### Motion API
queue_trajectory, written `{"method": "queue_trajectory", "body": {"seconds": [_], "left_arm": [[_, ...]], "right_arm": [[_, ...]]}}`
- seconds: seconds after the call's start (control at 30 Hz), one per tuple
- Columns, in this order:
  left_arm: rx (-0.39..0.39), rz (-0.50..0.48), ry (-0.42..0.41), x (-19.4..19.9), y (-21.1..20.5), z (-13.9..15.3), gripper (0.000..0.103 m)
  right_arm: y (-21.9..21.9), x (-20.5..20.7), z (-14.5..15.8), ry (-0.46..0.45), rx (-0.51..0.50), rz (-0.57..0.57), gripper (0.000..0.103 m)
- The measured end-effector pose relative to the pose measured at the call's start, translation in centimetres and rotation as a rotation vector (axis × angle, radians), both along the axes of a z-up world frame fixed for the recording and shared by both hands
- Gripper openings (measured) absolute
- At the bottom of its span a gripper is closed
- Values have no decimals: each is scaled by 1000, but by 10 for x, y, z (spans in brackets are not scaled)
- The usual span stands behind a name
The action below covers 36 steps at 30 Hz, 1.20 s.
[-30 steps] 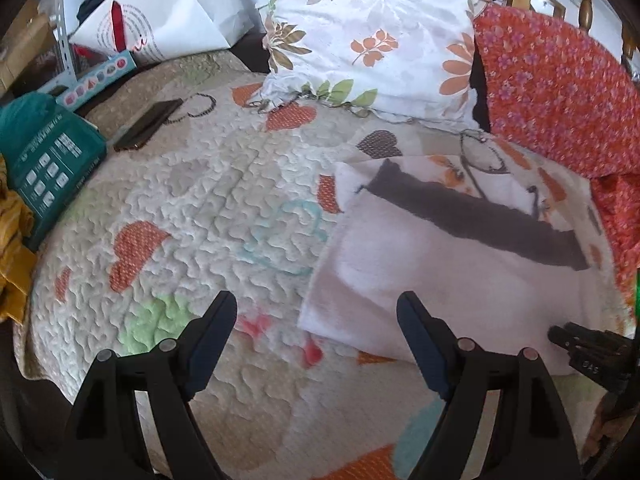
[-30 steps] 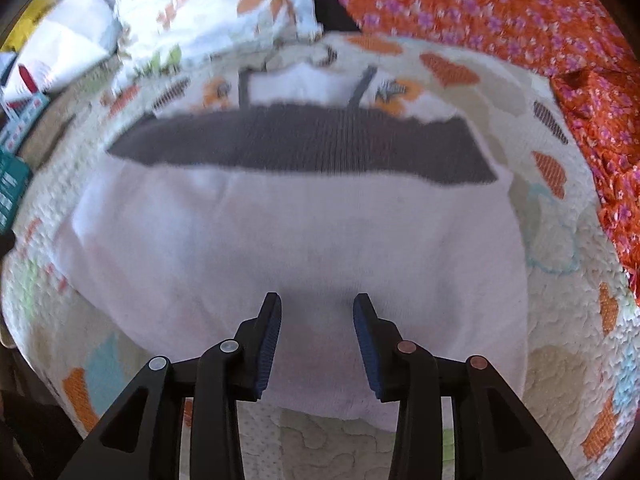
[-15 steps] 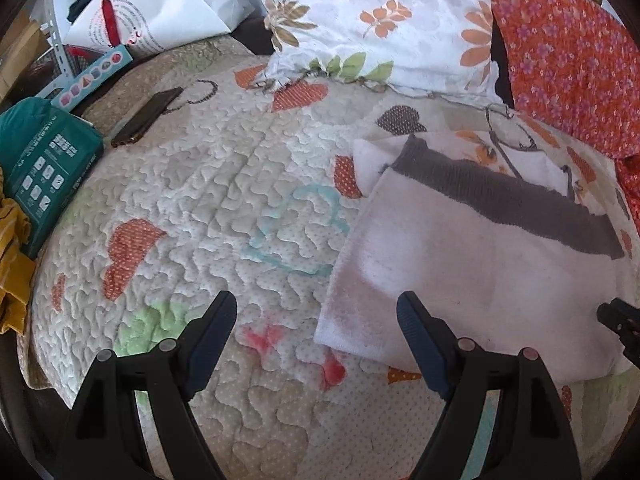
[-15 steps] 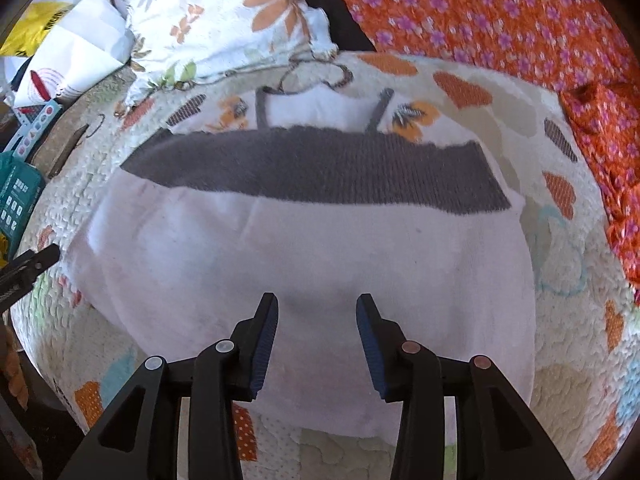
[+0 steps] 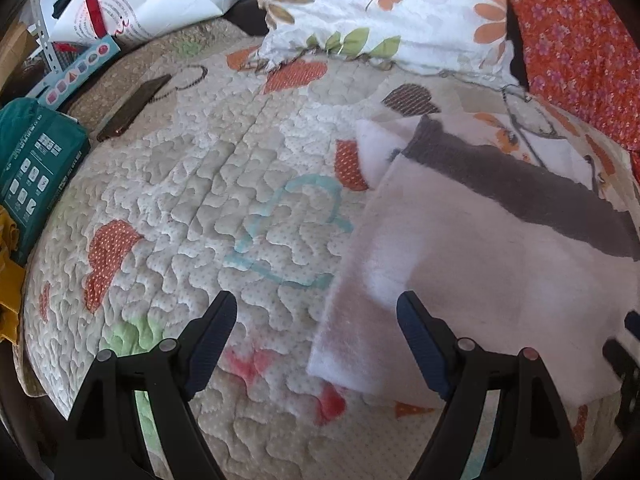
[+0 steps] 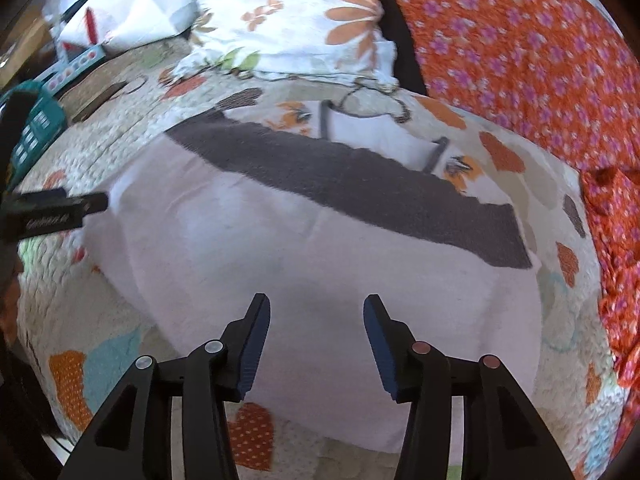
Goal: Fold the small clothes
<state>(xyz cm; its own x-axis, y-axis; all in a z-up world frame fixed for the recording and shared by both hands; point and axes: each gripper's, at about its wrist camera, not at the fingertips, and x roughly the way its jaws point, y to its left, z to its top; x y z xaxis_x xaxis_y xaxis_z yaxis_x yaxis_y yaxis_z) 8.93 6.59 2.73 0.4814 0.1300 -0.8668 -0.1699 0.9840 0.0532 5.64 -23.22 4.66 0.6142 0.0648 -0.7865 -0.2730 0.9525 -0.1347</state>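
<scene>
Two spread, empty grippers, left gripper (image 5: 316, 316) and right gripper (image 6: 316, 310), above white garment (image 6: 320, 264).

Fuzzy white cloth garment (image 6: 312, 280) with a grey knit band (image 6: 352, 184) on a puckered quilted bedspread (image 5: 192, 208); matt black plastic tongs (image 6: 316, 320), ribbed blue pads (image 6: 256, 344).

The garment (image 6: 320, 280) is white with a broad dark grey band across it and thin grey straps. The quilt (image 5: 208, 184) beneath is cream with fine dots, orange dotted heart patches, a pale blue heart outline, and pale green and pink shapes. The pillow (image 5: 384, 8) is white with orange flowers and green leaves. The cloth (image 6: 520, 60) at the right is orange-red with small purple flowers. A teal package (image 5: 32, 160) carries white squares. Each hand-held gripper (image 6: 316, 340) is black with blue pads (image 6: 252, 352).
</scene>
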Motion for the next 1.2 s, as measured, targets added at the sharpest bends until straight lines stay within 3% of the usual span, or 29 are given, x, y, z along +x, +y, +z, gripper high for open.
{"method": "queue_trajectory", "body": {"seconds": [0.07,0.17,0.27,0.37,0.57,0.77,0.83,0.9,0.97,1.1,1.2], "left_arm": [[-14,18,41,7,10,-7,81],[-118,82,68,8,36,-6,81],[-249,141,48,3,65,8,81],[-326,215,10,-5,93,22,81],[-420,322,-38,-19,136,36,81],[-466,346,-70,-30,155,43,81],[-471,354,-81,-33,159,46,81],[-475,363,-85,-34,164,46,81],[-483,371,-84,-35,166,46,81],[-478,371,-84,-34,163,46,81],[-463,343,-81,-28,148,47,81]], "right_arm": [[12,-6,-6,-2,-10,41,55],[39,-21,-13,-26,-48,115,58],[77,-37,-20,-62,-124,219,61],[120,-51,-32,-148,-258,292,63],[190,-41,-56,-281,-476,298,62],[237,4,-58,-294,-534,222,62],[248,23,-58,-266,-518,197,58],[254,37,-58,-233,-483,189,27],[254,41,-54,-218,-440,167,18],[216,47,-14,-180,-227,86,13],[159,46,33,-195,-70,-29,12]]}}
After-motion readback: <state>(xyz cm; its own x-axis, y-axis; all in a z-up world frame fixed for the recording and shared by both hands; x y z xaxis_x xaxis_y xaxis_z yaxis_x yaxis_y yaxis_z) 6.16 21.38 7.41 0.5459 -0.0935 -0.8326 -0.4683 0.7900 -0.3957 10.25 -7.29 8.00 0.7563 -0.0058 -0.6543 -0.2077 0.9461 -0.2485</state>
